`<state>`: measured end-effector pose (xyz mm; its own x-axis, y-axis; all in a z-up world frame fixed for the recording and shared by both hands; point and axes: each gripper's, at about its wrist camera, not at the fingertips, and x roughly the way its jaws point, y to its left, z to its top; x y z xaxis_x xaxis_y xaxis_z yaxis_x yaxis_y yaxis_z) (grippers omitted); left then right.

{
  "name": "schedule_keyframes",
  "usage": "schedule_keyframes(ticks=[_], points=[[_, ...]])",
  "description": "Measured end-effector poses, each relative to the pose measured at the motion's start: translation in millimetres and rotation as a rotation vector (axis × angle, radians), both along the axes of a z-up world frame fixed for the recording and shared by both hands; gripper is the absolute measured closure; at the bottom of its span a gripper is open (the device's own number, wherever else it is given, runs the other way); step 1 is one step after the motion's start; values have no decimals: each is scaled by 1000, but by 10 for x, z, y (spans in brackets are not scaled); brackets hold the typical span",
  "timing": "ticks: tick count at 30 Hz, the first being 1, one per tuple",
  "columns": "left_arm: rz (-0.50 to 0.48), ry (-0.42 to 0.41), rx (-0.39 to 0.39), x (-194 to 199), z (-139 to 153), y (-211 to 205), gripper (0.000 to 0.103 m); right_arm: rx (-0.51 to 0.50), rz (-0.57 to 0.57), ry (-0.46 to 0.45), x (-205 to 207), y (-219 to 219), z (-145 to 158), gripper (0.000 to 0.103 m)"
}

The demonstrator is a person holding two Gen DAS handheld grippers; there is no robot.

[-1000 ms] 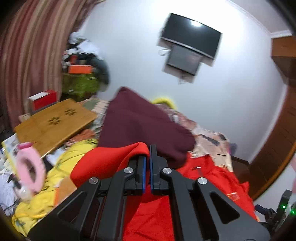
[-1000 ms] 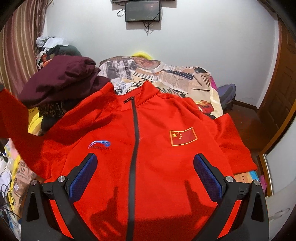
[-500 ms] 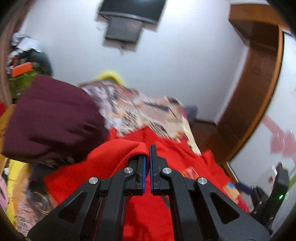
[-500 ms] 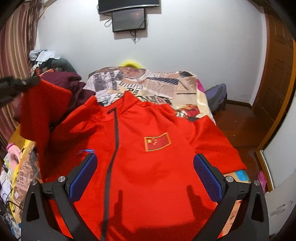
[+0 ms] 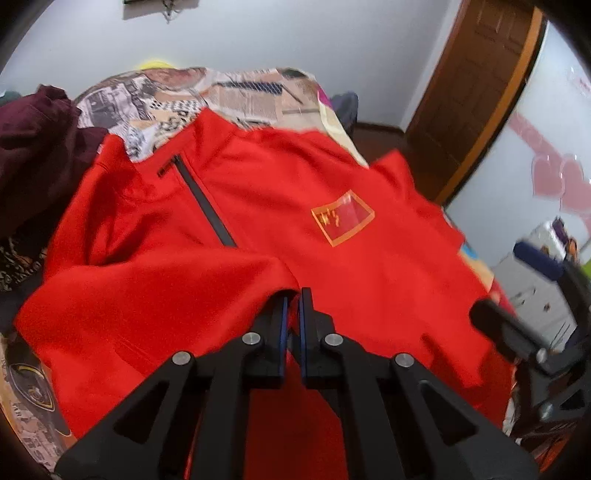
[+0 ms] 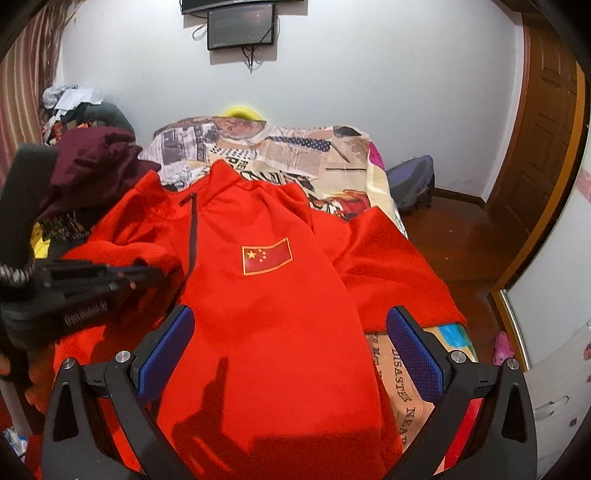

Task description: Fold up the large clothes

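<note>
A red zip jacket (image 6: 280, 317) with a flag patch (image 6: 266, 255) lies face up on the bed, collar toward the far wall. It also fills the left wrist view (image 5: 332, 258). My left gripper (image 5: 291, 299) is shut on the jacket's left sleeve (image 5: 159, 295) and holds it folded over the jacket's front. The left gripper also shows in the right wrist view (image 6: 147, 273), over the jacket's left side. My right gripper (image 6: 291, 332) is open and empty above the jacket's lower front. It also shows at the right edge of the left wrist view (image 5: 509, 291).
A dark maroon garment (image 6: 92, 170) is heaped on the left of the bed. The newspaper-print bedsheet (image 6: 295, 151) shows beyond the collar. A wooden door (image 6: 539, 147) and bare floor (image 6: 454, 240) lie to the right. Two screens (image 6: 242, 26) hang on the far wall.
My left gripper has swung right and down with the sleeve, carrying it from the left side over the jacket's front. My right gripper has stayed open over the lower front.
</note>
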<state>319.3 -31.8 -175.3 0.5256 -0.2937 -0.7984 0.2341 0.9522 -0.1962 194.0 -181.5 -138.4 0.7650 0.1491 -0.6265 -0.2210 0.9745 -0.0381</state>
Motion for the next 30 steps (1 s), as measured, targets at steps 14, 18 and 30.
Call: schedule_keyframes(ticks=[14, 18, 30], points=[[62, -129, 77, -432, 419, 602, 48, -25, 86, -11, -14, 249, 88, 0], [148, -180, 154, -573, 524, 998, 43, -48, 162, -13, -13, 475, 125, 0], [386, -19, 219, -991, -20, 2196, 41, -199, 476, 52, -97, 1476, -165, 3]])
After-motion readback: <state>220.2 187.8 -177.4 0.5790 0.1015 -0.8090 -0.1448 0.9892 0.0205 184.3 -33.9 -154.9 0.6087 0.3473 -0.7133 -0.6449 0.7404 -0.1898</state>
